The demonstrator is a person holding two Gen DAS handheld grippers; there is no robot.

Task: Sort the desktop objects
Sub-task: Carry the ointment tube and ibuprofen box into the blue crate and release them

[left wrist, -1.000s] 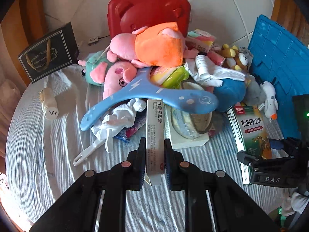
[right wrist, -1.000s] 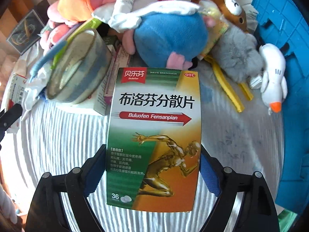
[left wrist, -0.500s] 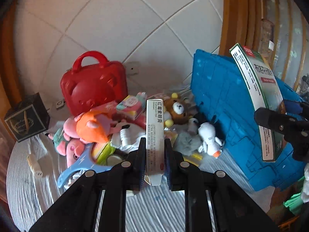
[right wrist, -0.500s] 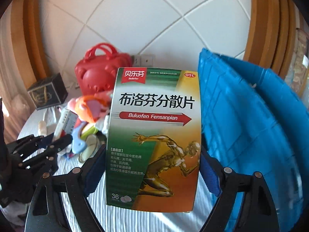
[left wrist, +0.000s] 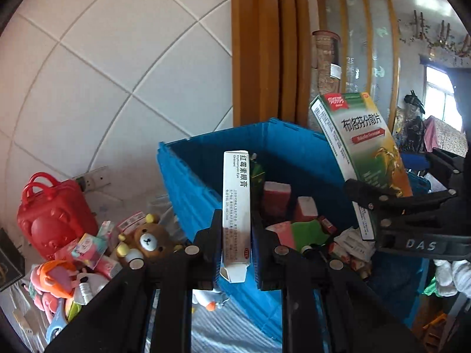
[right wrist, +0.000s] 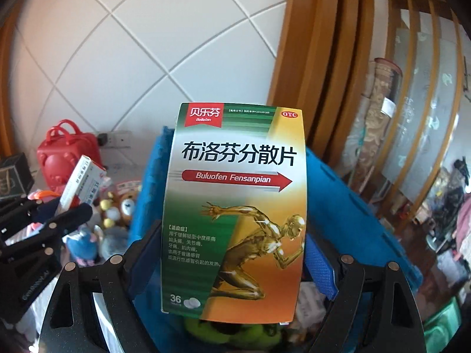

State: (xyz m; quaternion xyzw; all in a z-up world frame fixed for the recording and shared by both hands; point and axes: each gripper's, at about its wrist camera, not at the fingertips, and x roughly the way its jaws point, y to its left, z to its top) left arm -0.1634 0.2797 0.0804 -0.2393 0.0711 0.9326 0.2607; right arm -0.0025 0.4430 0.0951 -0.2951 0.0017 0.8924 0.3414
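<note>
Boxes fill both my grips: left gripper [left wrist: 235,232] clamps the slim white carton [left wrist: 236,206], right gripper [right wrist: 232,267] the ibuprofen box [right wrist: 235,206]. Only the left view shows the blue crate's [left wrist: 188,182] contents, beneath tiled wall [left wrist: 103,73].

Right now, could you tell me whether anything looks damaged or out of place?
The white box in the left claw has its bottom flap hanging open. Otherwise nothing stands out.
</note>
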